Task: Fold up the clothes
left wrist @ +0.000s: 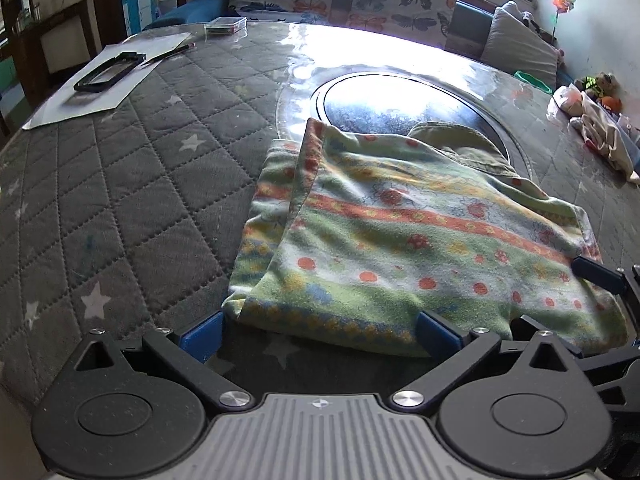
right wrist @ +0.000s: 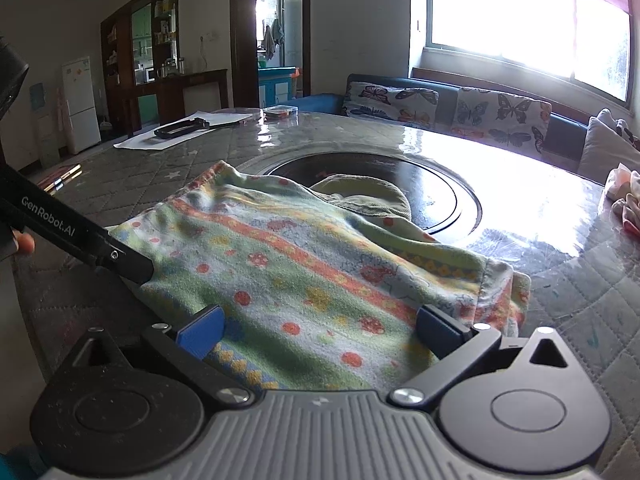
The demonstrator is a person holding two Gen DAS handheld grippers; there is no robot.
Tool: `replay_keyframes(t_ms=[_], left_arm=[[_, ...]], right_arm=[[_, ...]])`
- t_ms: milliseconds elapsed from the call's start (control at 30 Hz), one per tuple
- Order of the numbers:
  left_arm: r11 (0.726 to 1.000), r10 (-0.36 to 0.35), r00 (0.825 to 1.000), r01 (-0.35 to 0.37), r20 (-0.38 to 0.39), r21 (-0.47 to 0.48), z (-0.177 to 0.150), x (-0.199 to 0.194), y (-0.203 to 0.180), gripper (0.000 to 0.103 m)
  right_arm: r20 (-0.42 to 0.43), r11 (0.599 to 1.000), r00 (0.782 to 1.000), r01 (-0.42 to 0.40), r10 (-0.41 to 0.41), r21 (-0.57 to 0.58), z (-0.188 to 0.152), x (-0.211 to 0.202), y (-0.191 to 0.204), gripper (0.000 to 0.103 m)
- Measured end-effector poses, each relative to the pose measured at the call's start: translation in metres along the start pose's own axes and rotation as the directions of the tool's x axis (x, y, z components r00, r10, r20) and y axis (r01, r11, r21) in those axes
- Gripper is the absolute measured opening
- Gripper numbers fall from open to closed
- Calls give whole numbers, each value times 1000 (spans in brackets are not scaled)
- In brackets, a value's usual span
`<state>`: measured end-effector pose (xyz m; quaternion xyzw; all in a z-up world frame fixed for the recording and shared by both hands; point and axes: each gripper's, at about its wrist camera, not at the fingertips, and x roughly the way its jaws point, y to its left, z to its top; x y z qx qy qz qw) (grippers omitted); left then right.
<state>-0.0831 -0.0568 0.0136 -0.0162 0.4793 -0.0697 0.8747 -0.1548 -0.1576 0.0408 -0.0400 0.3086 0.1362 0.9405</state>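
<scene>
A folded garment [left wrist: 400, 236] with green, orange and blue patterned stripes lies on the quilted grey table, its far part over a dark round inset; it also shows in the right wrist view [right wrist: 304, 264]. An olive collar or hood [left wrist: 460, 144] sticks out at its far edge. My left gripper [left wrist: 320, 336] is open, its blue fingertips [left wrist: 202, 334] at the garment's near edge, holding nothing. My right gripper [right wrist: 320, 330] is open, fingers spread over the garment's near right part. The right gripper's finger [left wrist: 596, 272] shows at the left view's right edge.
The table [left wrist: 120, 200] has a glossy round dark inset [left wrist: 380, 108]. A sheet of paper with a black frame [left wrist: 108, 72] and a small clear box [left wrist: 226, 24] lie at the far left. Bags and clutter [left wrist: 596, 120] sit at the right. A butterfly-print sofa [right wrist: 448, 108] stands behind.
</scene>
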Motion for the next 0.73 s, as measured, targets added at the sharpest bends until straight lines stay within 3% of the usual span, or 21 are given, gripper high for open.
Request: replay_keyframes(t_ms=[733], left_arm=[[998,-11,1000,11,-5,-56,1,-2,5,103]], right_arm=[[-10,1000,1000,-1,1,1,0,2,1,103]])
